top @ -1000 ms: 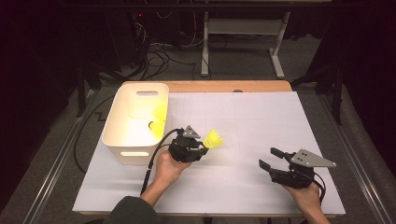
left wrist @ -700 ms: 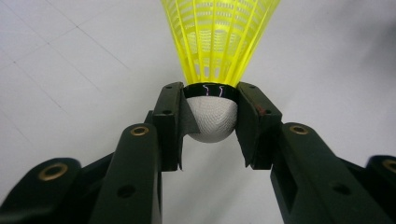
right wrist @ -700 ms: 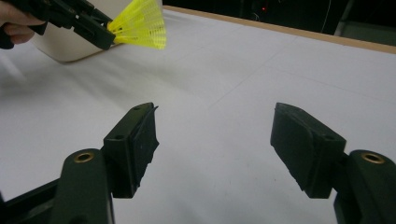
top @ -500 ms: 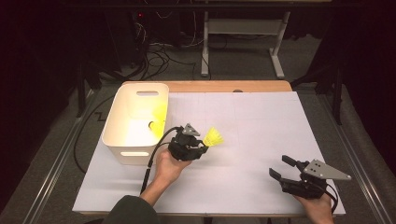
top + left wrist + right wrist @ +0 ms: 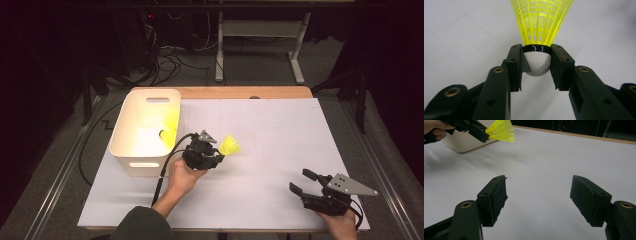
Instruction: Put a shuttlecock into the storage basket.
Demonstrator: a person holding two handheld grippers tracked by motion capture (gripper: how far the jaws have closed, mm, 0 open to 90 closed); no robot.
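Yellow plastic mesh fans out from the shuttlecock [image 5: 541, 27] that the left tongs [image 5: 537, 66] clamp by its white rounded cork nose, one pad on each side just below the black band. Gripping the firm nose rather than the flimsy skirt is probably deliberate: the skirt would crush, and the cork gives the pads something solid to press on. Its long axis runs straight on from the left tongs, nose toward the hand and open skirt pointing away, roughly level above the white tabletop [image 5: 280, 130]. In the high view the shuttlecock [image 5: 229, 146] sticks out of the left tongs [image 5: 214, 155] on the side away from the white bin [image 5: 131, 145], which stands just beside that hand and has a second shuttlecock [image 5: 169, 131] lying in it; the held one seems bound there too. Well apart, near the tabletop's near edge, the right tongs [image 5: 539, 195] stand wide open, having just been spreading, with nothing between them.
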